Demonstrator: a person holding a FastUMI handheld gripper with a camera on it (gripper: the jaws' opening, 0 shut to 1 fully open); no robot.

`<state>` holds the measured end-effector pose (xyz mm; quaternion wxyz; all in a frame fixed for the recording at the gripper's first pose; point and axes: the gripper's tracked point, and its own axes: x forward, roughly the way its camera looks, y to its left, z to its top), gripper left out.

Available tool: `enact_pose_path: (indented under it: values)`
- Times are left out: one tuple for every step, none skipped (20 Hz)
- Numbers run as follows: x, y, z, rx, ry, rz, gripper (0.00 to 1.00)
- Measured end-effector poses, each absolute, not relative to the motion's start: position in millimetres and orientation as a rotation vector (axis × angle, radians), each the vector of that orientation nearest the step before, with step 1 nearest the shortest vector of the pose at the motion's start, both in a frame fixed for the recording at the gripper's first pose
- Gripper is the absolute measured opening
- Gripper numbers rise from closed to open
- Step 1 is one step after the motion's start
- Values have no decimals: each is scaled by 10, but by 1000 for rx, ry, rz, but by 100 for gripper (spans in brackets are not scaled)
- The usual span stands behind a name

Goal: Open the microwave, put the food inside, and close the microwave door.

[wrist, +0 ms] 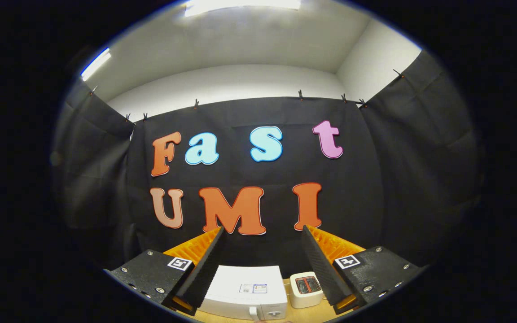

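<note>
The microwave (246, 291), a white box with a label on its top panel, is seen from above, low between the two fingers and well beyond their tips. Its door is closed, and a handle and a control panel can be made out along its near front, at the side toward the right finger. Just beside the microwave, on the right finger's side, a small white container (305, 289) is set, with something reddish and dark held in its open top; what this content is cannot be told. The container's far edge is partly hidden behind the right finger (323, 264). Both items are borne by a light wooden tabletop (317, 312), a bare strip of which is visible in front of them.

The gripper (263, 229) is held high above the table, its jaws spread wide apart and nothing grasped between them. The left finger (204, 269) is angled outward from the right one, so that the microwave and container are framed in the gap. A square marker is carried on each finger's base block.

Beyond the fingertips, the booth's black cloth wall (397, 179) is hung by clips, with a white ceiling and light strips above it.
</note>
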<state>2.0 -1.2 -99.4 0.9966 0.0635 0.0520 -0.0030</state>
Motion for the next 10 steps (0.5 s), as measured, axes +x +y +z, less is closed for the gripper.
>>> enact_pose_path:
  values:
    - [7, 26, -1120, 114, 102, -2, 99]
    - [-5, 74, -1255, 102, 110, 4, 99]
    - [-51, 118, -1408, 96, 124, 13, 99]
    - [-58, 167, -1582, 93, 148, 19, 99]
    - [-94, 224, -1772, 91, 175, 30, 99]
    - [-130, 287, -1955, 89, 204, 40, 99]
    - [-152, 355, -2148, 85, 236, 48, 99]
    - [-187, 410, -2327, 85, 265, 55, 99]
    - [-218, 456, -2507, 90, 294, 59, 99]
    - [-245, 509, -2669, 100, 321, 64, 99]
